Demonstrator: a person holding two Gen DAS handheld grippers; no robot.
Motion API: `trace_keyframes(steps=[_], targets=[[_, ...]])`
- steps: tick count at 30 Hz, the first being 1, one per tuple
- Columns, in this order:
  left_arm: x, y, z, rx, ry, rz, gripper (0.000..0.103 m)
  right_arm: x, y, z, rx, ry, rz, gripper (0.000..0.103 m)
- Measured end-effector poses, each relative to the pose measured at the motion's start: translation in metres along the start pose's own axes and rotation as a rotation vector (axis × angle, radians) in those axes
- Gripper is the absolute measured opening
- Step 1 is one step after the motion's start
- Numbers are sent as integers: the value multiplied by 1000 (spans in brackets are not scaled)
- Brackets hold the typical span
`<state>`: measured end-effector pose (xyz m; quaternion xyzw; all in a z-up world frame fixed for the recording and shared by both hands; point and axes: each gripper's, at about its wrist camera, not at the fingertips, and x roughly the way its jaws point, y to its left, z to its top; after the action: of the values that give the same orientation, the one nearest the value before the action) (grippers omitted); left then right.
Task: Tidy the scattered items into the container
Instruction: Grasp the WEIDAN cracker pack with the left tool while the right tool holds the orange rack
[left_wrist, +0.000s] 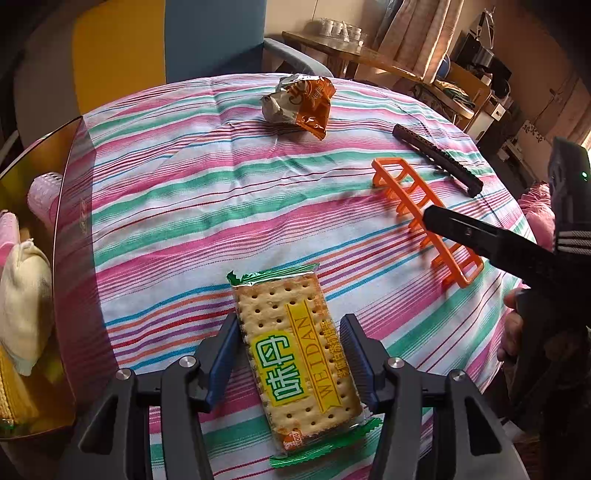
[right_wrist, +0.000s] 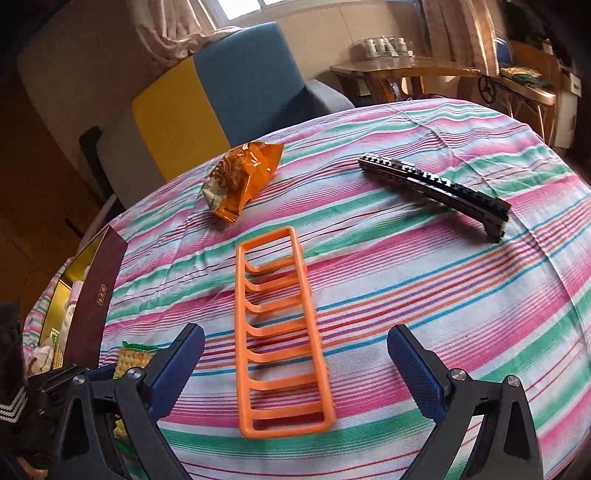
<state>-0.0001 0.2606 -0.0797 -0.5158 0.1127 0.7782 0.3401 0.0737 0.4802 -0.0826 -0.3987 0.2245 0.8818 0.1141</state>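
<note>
1. Cracker packet (left_wrist: 295, 354) lies near on the striped cloth (left_wrist: 184, 192), between the left gripper's (left_wrist: 290, 354) spread fingers, gaps on both sides.
2. Right gripper (right_wrist: 295, 365) gapes wide over the orange rack (right_wrist: 280, 332).
3. Container (left_wrist: 70, 236) sits at the left edge; snack bag (left_wrist: 299, 103) and black strip (right_wrist: 436, 192) lie far.

The bench is covered with a striped woven cloth (left_wrist: 207, 206), matt and a little wrinkled. The cracker packet (left_wrist: 299, 362) is wrapped in glossy clear film, the crumpled snack bag (left_wrist: 299, 103) is shiny foil, and the orange rack (right_wrist: 280, 332) is smooth plastic with a soft shine. The left hand-held gripper (left_wrist: 291, 365) has ribbed blue pads (left_wrist: 354, 354), matt black plastic arms and bright metal bolts.
</note>
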Motion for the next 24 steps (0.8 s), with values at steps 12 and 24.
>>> trace_keyframes(steps=[12, 24], targets=[[4, -5, -5, 38, -42, 6, 60, 16, 33, -5, -201, 61, -157, 51], [-12, 3, -20, 36, -86, 12, 53, -2, 51, -32, -144, 37, -118, 51]])
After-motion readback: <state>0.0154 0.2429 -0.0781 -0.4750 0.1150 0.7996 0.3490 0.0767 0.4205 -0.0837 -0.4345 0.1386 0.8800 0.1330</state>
